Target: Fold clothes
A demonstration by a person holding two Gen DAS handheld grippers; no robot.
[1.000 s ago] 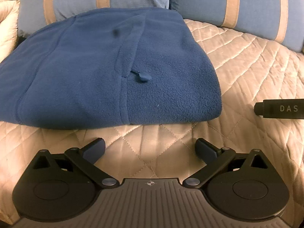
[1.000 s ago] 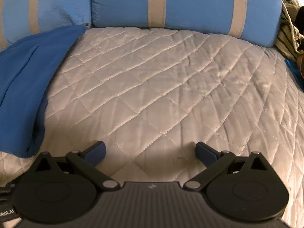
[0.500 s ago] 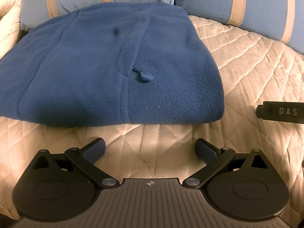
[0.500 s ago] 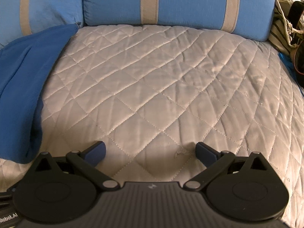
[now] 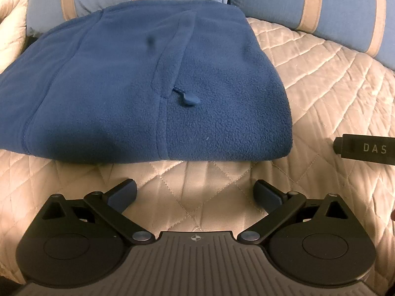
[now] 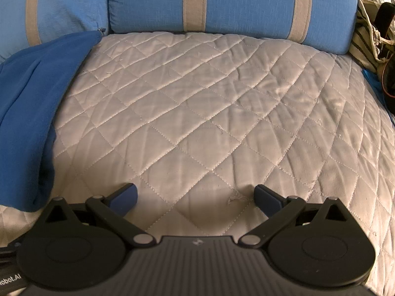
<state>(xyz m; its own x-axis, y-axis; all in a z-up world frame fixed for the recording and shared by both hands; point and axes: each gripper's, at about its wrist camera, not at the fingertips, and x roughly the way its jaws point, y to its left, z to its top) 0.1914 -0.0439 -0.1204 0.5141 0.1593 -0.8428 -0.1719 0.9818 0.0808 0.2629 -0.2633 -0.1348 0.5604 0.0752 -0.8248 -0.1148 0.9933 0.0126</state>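
Quilted beige bedspread (image 6: 209, 113) covers the bed, with blue pillows with tan stripes (image 6: 234, 5) along the back, so that's the work surface. Starting at the left gripper (image 5: 196, 192): its fingers (image 5: 123, 192) are spread wide apart with nothing between them, hovering just short of the near edge of the blue fleece (image 5: 138, 86). Right gripper (image 6: 195, 194) is the same deal, fingers (image 6: 267, 197) spread and empty, pointed at bare quilt, with only the fleece's edge showing at the far left of its view. The fleece itself sits on the left part of the bed, already folded into a fairly tidy bundle, its far end up against the pillows, and a little zipper pull (image 5: 188, 98) is lying on top. A black bar marked DAS (image 5: 365, 148) pokes in from the right of the left view, probably part of the other gripper but I can't say for sure. Looks basically done to me. What could go wrong: fleece is thick and springy, so if a finger bumps or drags that near edge the layers could slide and the bundle pops open. Snagging the zipper pull would do it too.
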